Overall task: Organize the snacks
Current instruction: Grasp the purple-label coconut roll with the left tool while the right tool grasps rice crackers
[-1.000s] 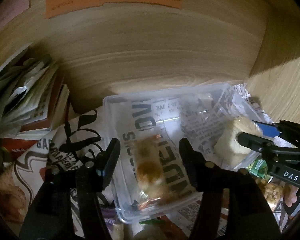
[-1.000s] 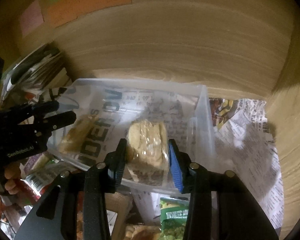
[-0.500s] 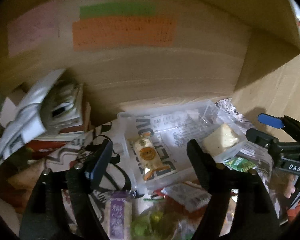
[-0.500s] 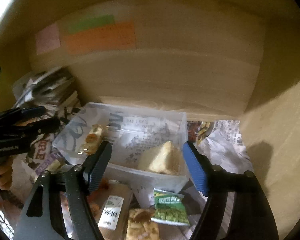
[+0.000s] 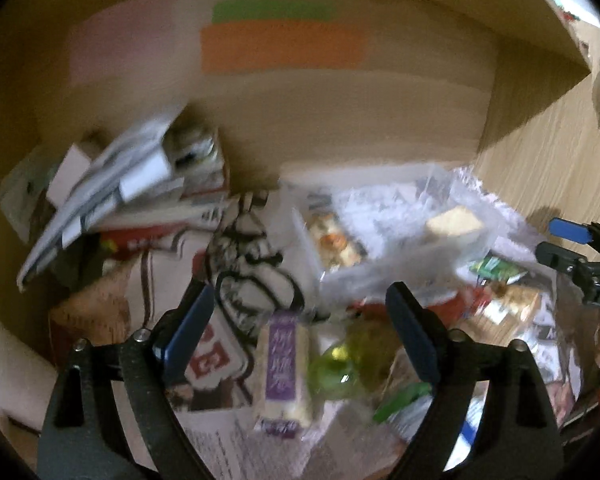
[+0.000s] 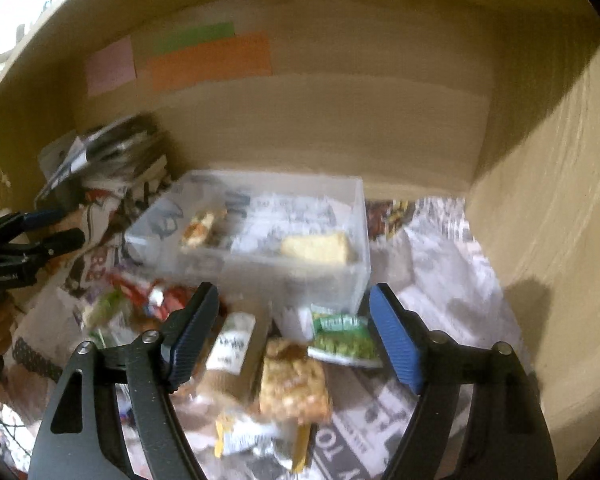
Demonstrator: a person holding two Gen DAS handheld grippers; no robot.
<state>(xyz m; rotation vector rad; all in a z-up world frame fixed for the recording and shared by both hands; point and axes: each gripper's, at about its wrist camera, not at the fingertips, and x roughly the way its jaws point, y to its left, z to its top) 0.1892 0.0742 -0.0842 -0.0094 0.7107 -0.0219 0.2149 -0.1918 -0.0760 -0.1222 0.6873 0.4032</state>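
A clear plastic box (image 6: 324, 280) stands on newspaper against the wooden back wall. Inside lie a pale rice cake (image 6: 316, 249) on the right and a small wrapped orange snack (image 6: 202, 227) on the left. My right gripper (image 6: 294, 332) hangs in front of the box, jaws still opening, nothing between them. My left gripper (image 5: 298, 332) is also pulled back from the clear box (image 5: 380, 268), jaws still opening and empty. Loose snacks lie below both: a purple-labelled bar (image 5: 282, 364), a green packet (image 6: 342, 338), a brown nut bar (image 6: 294, 388).
A heap of papers and boxes (image 5: 132, 200) is stacked at the left. Coloured sticky notes (image 6: 210, 60) are on the back wall. A wooden side wall (image 6: 548, 240) closes the right. Printed paper bags (image 5: 236, 280) lie left of the box.
Both grippers let go of their snacks into the box, opened wide, and drew back and slightly up; the loose snacks in front of the box came into view.
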